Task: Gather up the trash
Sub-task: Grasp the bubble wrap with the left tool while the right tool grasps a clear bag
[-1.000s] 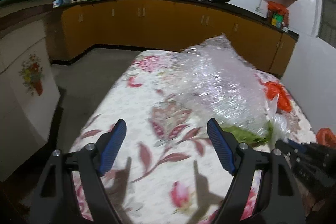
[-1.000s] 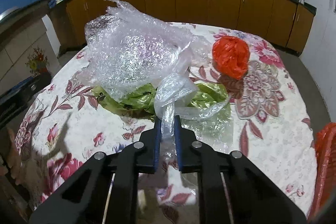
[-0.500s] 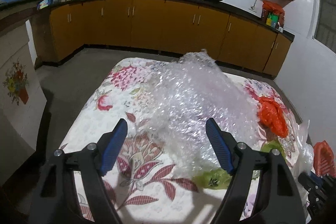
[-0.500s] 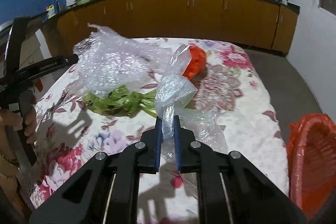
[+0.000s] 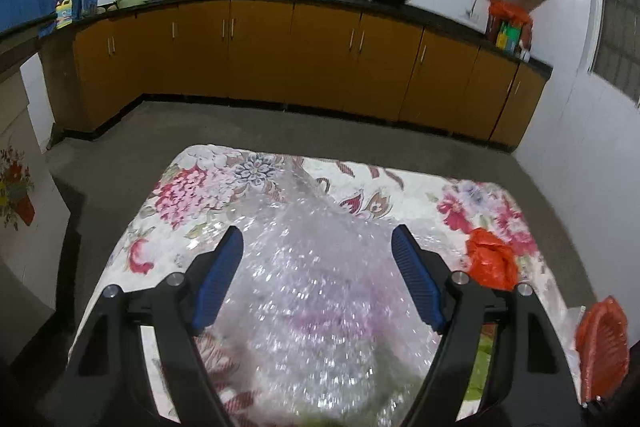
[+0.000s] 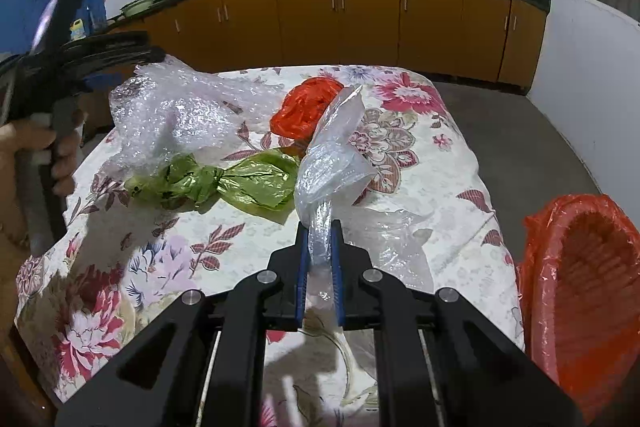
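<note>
My right gripper [image 6: 319,241] is shut on a clear plastic bag [image 6: 334,163] and holds it up over the floral table [image 6: 440,155]. A bubble wrap sheet [image 6: 180,111] lies at the table's left, a crumpled green bag [image 6: 224,183] beside it and a crumpled orange bag [image 6: 306,105] behind. My left gripper [image 5: 318,255] is open, its jaws wide on either side of the bubble wrap [image 5: 320,307], just above it. The orange bag [image 5: 490,261] lies to its right.
An orange-lined bin [image 6: 580,291] stands off the table's right edge; it also shows in the left wrist view [image 5: 604,347]. Another clear film [image 6: 396,239] lies by my right gripper. Orange kitchen cabinets [image 6: 360,23] run along the back wall.
My left gripper has swung right and now straddles the bubble wrap. My right gripper has drawn the clear bag back toward the bin side, away from the green bag.
</note>
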The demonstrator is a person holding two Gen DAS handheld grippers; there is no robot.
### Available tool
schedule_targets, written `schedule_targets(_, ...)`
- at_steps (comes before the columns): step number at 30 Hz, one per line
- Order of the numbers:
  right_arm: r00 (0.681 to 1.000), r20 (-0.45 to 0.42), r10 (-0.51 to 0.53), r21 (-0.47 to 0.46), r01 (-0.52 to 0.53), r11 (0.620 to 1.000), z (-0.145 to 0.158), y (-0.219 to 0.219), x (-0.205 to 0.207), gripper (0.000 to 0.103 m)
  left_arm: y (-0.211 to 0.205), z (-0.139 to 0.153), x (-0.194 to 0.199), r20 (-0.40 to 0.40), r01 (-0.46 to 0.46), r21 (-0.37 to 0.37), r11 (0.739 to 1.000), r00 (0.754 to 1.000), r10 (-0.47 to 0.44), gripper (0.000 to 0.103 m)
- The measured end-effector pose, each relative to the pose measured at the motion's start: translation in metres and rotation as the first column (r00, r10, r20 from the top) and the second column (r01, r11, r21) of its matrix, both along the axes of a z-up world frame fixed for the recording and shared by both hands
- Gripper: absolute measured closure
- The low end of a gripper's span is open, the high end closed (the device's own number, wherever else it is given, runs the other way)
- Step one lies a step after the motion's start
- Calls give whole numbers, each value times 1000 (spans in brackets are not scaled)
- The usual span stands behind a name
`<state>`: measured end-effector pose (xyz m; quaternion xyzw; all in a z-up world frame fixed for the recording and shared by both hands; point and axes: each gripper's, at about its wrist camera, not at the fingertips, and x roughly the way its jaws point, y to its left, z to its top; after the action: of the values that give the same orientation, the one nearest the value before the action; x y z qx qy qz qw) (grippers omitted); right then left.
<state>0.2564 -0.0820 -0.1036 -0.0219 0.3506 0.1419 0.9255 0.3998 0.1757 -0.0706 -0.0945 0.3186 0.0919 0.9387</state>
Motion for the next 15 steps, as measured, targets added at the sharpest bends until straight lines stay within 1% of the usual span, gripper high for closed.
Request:
schedule_targets(1, 1000, -1, -1, 1, 1, 1000, 0, -1, 0, 92, -1, -3, 6, -18, 0, -1, 1000, 1000, 0, 34)
schedule_targets(2, 1000, -1, 0, 1, 0, 1000, -1, -2, 0, 92, -1, -6, 10, -33, 6, -16, 1000, 999, -6, 43)
schedule_targets(3, 1000, 0, -1, 1, 1, 1000, -1, -3, 0, 92, -1, -8, 13, -44, 14, -34, 999, 999, -16, 48)
schedule_targets(4, 1000, -1, -1, 0, 1, 1000, -1, -2, 0, 92, -2, -11, 17, -53, 28, -50, 998, 998, -30, 63)
schedule_targets(5, 1000, -2, -2, 1, 2, 1000, -1, -3, 0, 92, -5, -13, 19, -59, 39, -53, 998, 997, -42, 80)
schedule_targets(7, 1000, -2, -5, 1, 5, 1000, -2, -5, 0, 92, -9, -17, 21, -65, 55, -48, 997, 996, -58, 95)
schedule_targets(8, 1000, -2, -7, 2, 7, 1000, -2, -7, -1, 92, -10, -17, 20, -59, 59, -46, 997, 996, -61, 97)
schedule_targets(12, 1000, 10, -19, 7, 19, 1000, 3, -13, -4, 92, -17, -7, 7, -12, 82, -26, 996, 997, -83, 98)
schedule_targets(15, 999, 27, -30, 14, 29, 999, 11, -18, -8, 92, -24, 12, -10, 41, 107, -20, 994, 994, -106, 99)
